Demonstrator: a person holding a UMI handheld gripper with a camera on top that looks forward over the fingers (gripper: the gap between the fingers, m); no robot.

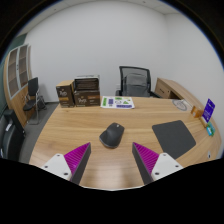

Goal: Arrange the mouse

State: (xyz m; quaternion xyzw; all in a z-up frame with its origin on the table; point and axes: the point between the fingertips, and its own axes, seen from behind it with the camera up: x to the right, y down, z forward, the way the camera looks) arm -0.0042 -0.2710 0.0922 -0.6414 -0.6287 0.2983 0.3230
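Gripper view
Hand-held gripper (111,160): its two fingers, each with a magenta pad, stand wide apart over the near edge of the worktop and hold nothing.
Fingers (72,160): one pad shows at either side, with bare wood between them.
Mouse: a dark grey, rounded computer mouse (112,134) rests on the light wooden worktop (90,125), ahead of the fingers and roughly midway between them, not touching either.
Mouse mat: a dark grey, rectangular mouse mat (173,136) lies flat to the right of the mouse, apart from it.
Boxes: brown cardboard boxes (79,93) stand at the far edge of the worktop, beyond the mouse and to its left.
Papers: a white printed sheet with green marks (118,101) lies beyond the mouse, just right of the boxes.
Chair: a black mesh office chair (134,80) stands behind the worktop, beyond the sheet.
Stand: a small purple upright object (208,108) sits beyond the mouse mat, at the worktop's right end; what it is cannot be told.
Shelf: a pale wooden shelf unit (16,72) stands against the wall far left of the mouse.
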